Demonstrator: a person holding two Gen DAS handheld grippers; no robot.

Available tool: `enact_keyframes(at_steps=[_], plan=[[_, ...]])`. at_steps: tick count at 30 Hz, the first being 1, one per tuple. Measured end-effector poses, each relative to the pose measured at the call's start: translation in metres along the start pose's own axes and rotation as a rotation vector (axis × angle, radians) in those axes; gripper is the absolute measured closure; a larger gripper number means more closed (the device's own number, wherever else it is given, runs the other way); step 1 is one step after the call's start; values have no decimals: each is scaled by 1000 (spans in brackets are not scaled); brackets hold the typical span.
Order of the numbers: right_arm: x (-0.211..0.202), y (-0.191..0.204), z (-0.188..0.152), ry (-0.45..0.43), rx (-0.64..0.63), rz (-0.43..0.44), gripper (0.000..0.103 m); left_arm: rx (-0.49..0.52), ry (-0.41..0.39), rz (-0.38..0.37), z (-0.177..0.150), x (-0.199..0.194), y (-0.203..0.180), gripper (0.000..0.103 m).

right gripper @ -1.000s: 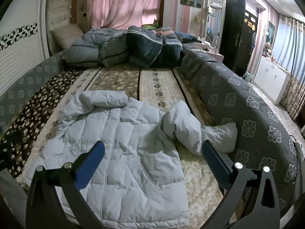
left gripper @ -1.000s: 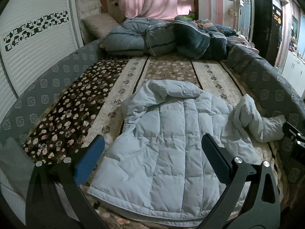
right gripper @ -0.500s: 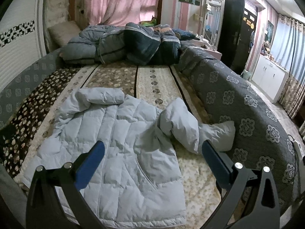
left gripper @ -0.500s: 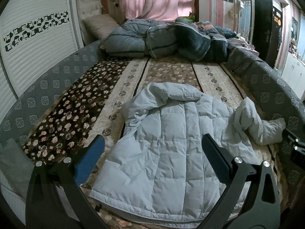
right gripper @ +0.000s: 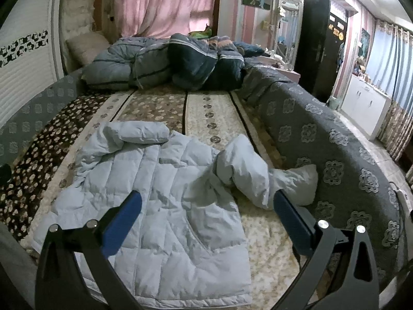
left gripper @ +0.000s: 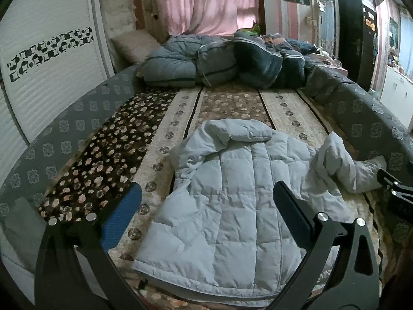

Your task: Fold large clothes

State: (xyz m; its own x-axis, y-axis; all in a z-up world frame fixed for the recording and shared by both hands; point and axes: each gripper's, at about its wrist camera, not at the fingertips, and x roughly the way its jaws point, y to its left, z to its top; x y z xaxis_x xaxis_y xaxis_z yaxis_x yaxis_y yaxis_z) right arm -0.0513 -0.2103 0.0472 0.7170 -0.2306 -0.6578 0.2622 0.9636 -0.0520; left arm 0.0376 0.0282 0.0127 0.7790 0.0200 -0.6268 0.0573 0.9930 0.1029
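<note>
A pale blue quilted puffer jacket [left gripper: 232,206] lies spread on the floral-patterned bed [left gripper: 232,103]. The left tool [left gripper: 206,199] and right tool [right gripper: 206,204] both hover with fingers apart, empty.

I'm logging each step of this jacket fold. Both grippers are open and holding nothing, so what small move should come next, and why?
Probably bring the right gripper down onto the crumpled sleeve and grip it. The puffer jacket lies flat on the bed, but this sleeve is bunched beside the body toward the grey padded side, so it likely needs laying across first. The left gripper hovers open above the hem.
</note>
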Motion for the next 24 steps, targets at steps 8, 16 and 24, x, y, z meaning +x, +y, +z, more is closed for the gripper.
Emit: enact_keyframes(at_steps=[8, 16, 24], plan=[[-1, 9, -4, 9, -22, 20, 1, -29, 29, 3, -4, 9, 9, 3], [-2, 10, -6, 9, -20, 24, 1, -21, 34, 3, -8, 12, 9, 3], [-3, 12, -8, 12, -24, 32, 1, -16, 36, 3, -9, 13, 9, 3]])
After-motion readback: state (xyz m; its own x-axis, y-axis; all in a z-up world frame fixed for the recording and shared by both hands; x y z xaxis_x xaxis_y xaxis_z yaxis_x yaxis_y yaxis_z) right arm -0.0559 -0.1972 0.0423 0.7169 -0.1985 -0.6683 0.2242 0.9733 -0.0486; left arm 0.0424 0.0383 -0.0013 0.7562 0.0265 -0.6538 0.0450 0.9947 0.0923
